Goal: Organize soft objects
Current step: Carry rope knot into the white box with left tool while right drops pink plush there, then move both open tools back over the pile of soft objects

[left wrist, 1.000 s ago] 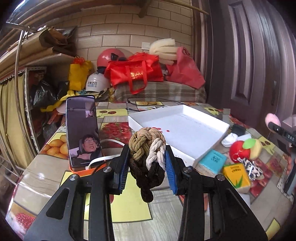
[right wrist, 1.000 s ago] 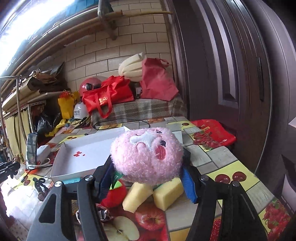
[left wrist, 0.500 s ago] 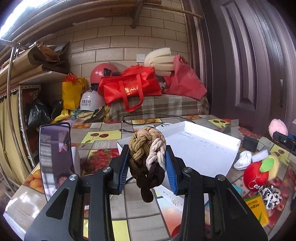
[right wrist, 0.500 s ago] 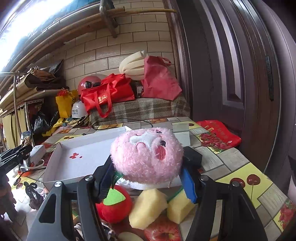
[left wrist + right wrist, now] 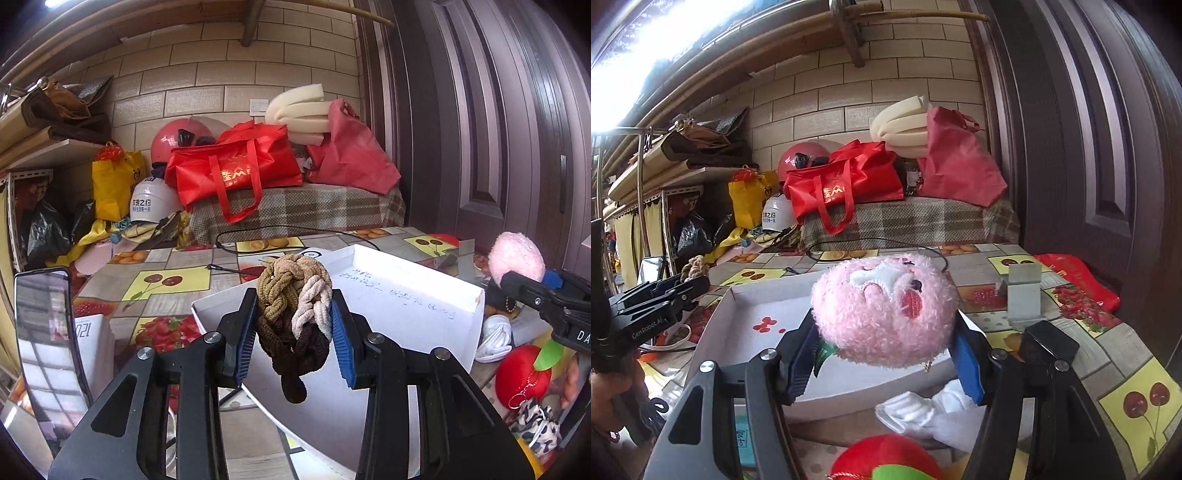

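Pink plush ball (image 5: 884, 310) sat clenched in your right fingers (image 5: 967, 363) and the braided rope knot (image 5: 293, 314) in your left (image 5: 243, 336), both raised over the white tray (image 5: 746, 332), presumably for dropping in.

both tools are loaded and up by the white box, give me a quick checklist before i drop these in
1. Left tool grip on the braided knot toy: ok, pinched between both pads.
2. Right tool grip on the pink plush ball: ok, held off the table.
3. White box open with bare floor: ok, only small red marks inside.
4. Knot toy over the box: ok by the left view, hanging above the near corner.
5. Plush ball fully past the box wall: cannot tell.
6. Tools apart from each other: ok, on opposite sides of the box.
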